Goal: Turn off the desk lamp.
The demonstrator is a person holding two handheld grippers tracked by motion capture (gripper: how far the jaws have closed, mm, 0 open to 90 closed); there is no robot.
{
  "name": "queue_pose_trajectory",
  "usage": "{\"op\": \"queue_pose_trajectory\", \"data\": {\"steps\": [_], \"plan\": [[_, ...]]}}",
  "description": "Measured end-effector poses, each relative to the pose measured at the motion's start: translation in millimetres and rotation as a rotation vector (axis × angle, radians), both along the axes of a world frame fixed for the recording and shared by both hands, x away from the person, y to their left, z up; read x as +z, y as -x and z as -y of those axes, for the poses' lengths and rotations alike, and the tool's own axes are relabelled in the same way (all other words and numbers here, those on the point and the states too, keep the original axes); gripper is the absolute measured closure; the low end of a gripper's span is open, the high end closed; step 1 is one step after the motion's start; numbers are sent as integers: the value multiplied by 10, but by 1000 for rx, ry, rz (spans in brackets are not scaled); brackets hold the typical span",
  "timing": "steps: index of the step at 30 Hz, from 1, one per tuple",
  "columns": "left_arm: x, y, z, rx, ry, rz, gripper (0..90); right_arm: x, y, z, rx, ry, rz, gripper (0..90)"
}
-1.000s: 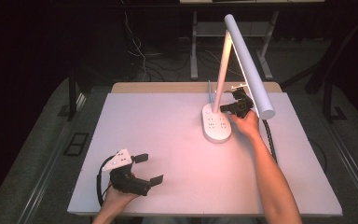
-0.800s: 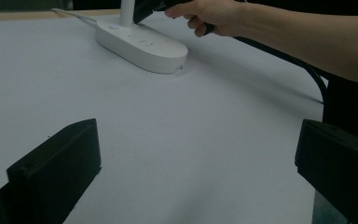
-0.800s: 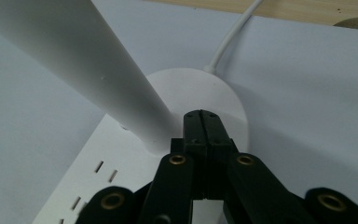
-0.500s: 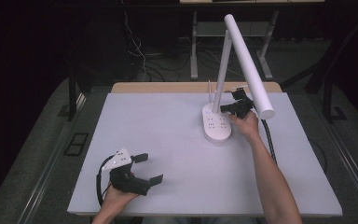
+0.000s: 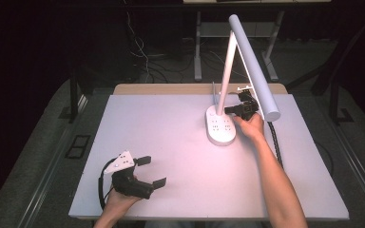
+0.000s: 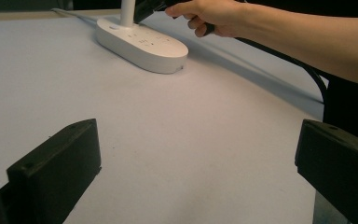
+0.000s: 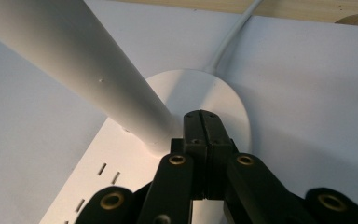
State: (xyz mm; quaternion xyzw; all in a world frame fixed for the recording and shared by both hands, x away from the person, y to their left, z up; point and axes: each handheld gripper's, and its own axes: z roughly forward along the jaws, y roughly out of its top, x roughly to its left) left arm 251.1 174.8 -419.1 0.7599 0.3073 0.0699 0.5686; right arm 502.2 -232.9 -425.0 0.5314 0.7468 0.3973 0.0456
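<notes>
A white desk lamp stands at the table's far right. It has a long flat base (image 5: 221, 126) with socket slots, a slanted stem (image 5: 227, 71) and a tube head (image 5: 254, 66). My right gripper (image 5: 228, 110) is shut with nothing between its jaws. In the right gripper view its tips (image 7: 202, 122) sit over the round end of the base (image 7: 200, 88), right beside the foot of the stem (image 7: 74, 60). Whether they touch the base I cannot tell. My left gripper (image 5: 152, 171) lies open near the front left edge, its jaws (image 6: 198, 140) wide apart over bare table.
The lamp's white cable (image 7: 233, 32) runs off the back of the base toward a wooden strip (image 5: 171, 89) at the far edge. The right gripper's black cable (image 5: 275, 142) trails along the table beside the forearm. The white tabletop (image 5: 171, 128) spreads between both hands.
My right gripper has edged slightly left toward the foot of the lamp stem. The left gripper and the lamp have stayed where they were.
</notes>
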Motion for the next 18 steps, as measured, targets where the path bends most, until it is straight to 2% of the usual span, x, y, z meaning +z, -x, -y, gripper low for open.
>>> {"op": "queue_pose_trajectory", "data": {"steps": [9,16,18], "plan": [[-1,2,5,-1,-3,-2,0,-17,6,11,4,-8,13,900],[1,5,6,-1,-4,0,0,-14,15,-9,0,7,5,900],[0,2,3,-1,-1,0,0,-5,20,-12,11,25,12,900]]}}
